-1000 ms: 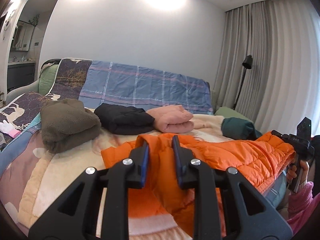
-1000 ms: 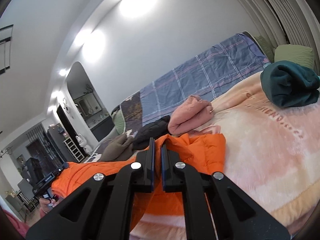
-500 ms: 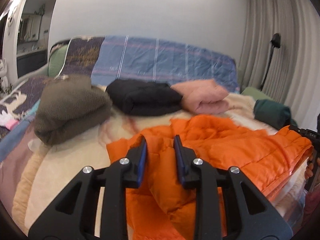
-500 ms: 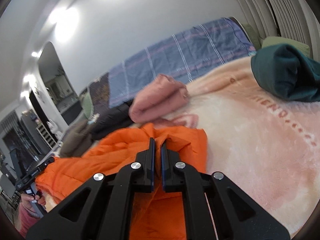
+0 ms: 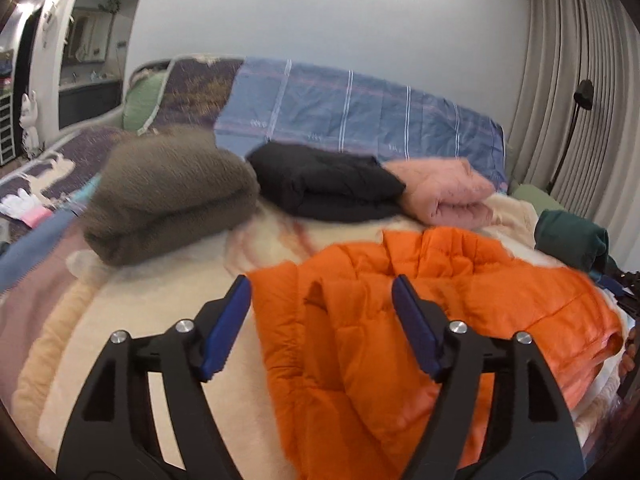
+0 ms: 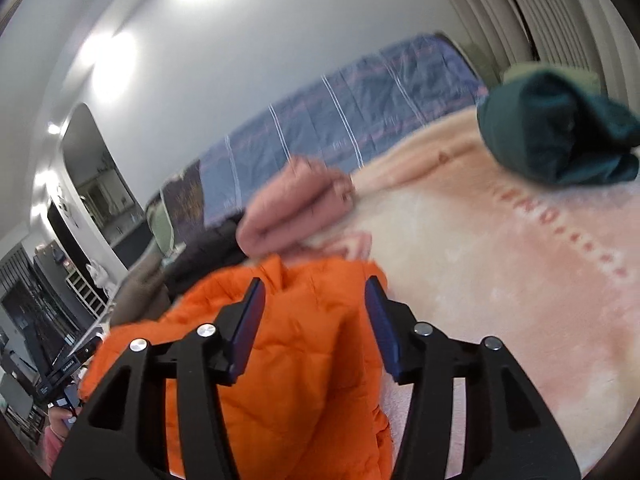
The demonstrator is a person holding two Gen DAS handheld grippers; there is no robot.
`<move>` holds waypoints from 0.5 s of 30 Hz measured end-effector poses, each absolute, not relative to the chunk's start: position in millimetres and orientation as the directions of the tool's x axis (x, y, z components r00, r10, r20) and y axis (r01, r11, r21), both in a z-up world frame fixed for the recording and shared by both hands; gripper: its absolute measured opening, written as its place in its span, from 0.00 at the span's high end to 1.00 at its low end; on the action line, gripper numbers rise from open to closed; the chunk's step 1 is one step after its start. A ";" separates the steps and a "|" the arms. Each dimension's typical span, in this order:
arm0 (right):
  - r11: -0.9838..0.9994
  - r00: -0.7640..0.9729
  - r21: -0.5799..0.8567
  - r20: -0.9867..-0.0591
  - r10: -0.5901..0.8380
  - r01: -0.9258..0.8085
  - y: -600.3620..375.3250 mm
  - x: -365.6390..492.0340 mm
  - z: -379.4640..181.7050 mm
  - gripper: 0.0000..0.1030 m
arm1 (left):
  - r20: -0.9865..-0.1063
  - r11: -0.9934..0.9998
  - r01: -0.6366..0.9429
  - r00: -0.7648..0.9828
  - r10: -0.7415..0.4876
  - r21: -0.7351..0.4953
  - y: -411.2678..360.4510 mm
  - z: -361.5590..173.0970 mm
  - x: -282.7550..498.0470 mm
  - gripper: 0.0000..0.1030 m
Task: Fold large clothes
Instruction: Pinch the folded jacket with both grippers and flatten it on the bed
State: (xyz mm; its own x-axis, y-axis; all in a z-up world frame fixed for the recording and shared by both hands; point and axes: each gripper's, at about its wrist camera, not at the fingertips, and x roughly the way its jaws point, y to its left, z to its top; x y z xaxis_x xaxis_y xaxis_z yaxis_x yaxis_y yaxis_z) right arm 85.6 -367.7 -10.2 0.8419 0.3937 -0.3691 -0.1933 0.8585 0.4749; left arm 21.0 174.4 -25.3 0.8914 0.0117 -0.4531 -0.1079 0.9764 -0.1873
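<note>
Orange quilted puffer jacket (image 5: 420,320): laid folded on the cream fleece blanket (image 5: 132,320) near the bed's front edge, between the two grippers; also seen from the right wrist (image 6: 288,360).
Left gripper (image 5: 322,300): jaws have just been opening and are spread wide apart; jacket fabric is seen between them, but the blue pads (image 5: 228,326) are not pressed on it.
Right gripper (image 6: 314,308): jaws have just been opening and are parted; the jacket's corner is seen in the gap, not clamped.
Folded olive-brown fleece garment (image 5: 168,192): set on the blanket, far left.
Folded black padded garment (image 5: 324,184): just beside the olive one, touching the folded pink garment (image 5: 444,192).
Rolled dark green garment (image 6: 556,136): placed well apart, at the far right.
Blue plaid quilt (image 5: 360,116): draped along the wall behind the folded pile.
</note>
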 end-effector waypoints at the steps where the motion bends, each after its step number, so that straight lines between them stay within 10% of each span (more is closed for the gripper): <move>1: 0.862 0.846 0.462 -0.357 0.397 -0.210 -368.2 78.1 -3.9 0.48 | -0.436 0.978 -0.103 0.900 0.014 -0.182 172.4 -17.6 12.5 0.26; 8: 0.897 0.798 0.202 -0.409 0.442 -0.393 -337.4 12.9 10.2 0.35 | -0.343 0.994 0.104 0.932 -0.113 -0.044 120.8 14.1 -54.9 0.22; 15: 0.874 0.689 0.083 -0.582 0.433 -0.479 -299.1 -6.8 -29.4 0.34 | -0.493 0.934 0.340 0.834 -0.247 0.107 52.9 -13.6 -75.8 0.22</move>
